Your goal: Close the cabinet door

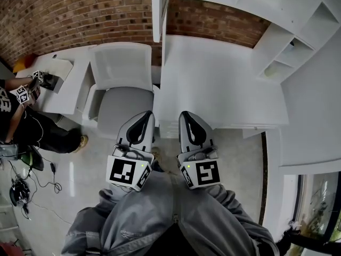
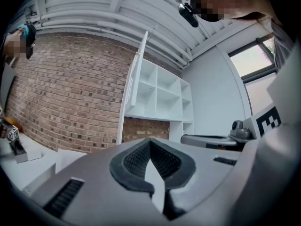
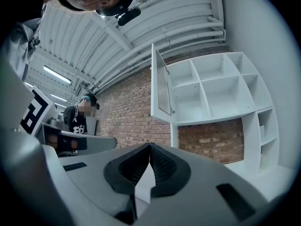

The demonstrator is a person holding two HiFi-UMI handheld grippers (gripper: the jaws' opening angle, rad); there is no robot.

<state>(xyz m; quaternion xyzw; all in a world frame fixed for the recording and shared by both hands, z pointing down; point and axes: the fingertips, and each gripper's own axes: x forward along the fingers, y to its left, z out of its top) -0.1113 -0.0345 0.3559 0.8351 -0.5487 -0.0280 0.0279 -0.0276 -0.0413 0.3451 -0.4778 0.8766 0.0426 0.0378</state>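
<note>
Left gripper (image 1: 146, 115) and right gripper (image 1: 184, 115), side by side, each with jaws pressed together and empty; the cabinet door (image 1: 157, 12) stands open, far ahead and above them, at the left edge of the cabinet (image 1: 240, 1).

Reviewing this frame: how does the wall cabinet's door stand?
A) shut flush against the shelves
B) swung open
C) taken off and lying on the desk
B: in the right gripper view the cabinet door juts out from the shelf unit, leaving its compartments exposed.
</note>
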